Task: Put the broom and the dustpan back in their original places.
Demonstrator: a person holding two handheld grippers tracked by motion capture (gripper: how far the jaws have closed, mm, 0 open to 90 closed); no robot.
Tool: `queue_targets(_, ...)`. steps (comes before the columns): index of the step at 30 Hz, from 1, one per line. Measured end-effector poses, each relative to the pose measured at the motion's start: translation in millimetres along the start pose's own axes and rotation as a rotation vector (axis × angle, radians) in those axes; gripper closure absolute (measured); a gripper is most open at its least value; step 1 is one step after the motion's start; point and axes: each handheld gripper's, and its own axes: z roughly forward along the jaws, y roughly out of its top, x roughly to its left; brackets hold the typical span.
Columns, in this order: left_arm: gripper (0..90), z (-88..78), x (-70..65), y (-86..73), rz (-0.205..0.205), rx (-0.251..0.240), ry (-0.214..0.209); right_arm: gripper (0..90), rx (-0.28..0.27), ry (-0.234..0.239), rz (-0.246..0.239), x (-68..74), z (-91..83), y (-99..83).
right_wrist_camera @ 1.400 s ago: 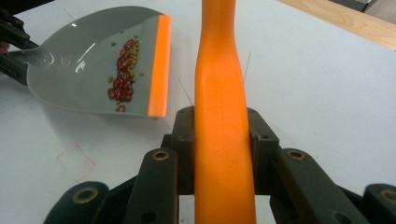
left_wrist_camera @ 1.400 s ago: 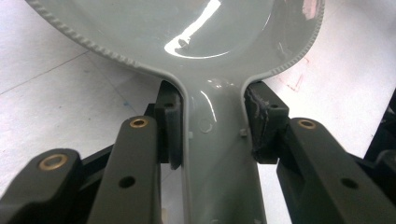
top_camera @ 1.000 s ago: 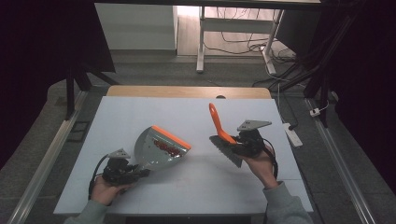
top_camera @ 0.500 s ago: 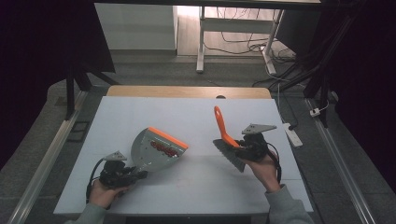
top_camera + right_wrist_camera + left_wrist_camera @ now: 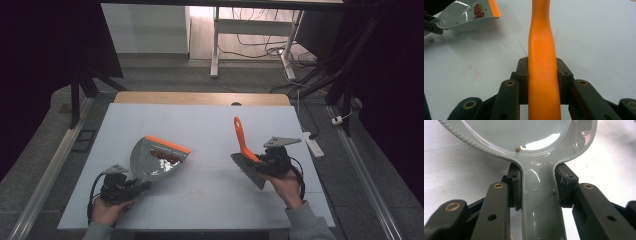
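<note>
The left tool (image 5: 131, 185) clamped the grey dustpan (image 5: 157, 159) by its handle, its mouth tilted up toward the hand brush (image 5: 245, 155), gripped by the right tool (image 5: 261, 161) well apart across the desk (image 5: 210, 125), handle upright

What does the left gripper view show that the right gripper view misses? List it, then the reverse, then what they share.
Left gripper view alone: the dustpan's grey handle clamped between its jaws, and a small bead in the pan.

Right gripper view alone: the brush's orange handle clamped between its jaws, and red bits by the dustpan's orange lip.

Both: the grey dustpan and the white table.
</note>
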Motion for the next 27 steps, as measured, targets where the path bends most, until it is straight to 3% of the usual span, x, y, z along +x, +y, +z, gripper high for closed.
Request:
queue_targets(9,61.5,-0.9,1.6,-5.8,-0.065,-0.025,0.044,70.6,0.022,0.007,0.036,-4.1,-2.4,-14.5)
queue_targets(16,61.5,-4.5,6.2,-11.5,-0.141,-0.074,0.08,70.6,0.04,0.014,0.034,-2.1,-0.3,-20.3)
queue_targets(27,61.5,-5.7,12.0,-15.5,-0.189,-0.098,0.121,70.7,0.057,0.022,0.055,0.3,1.8,-26.9)
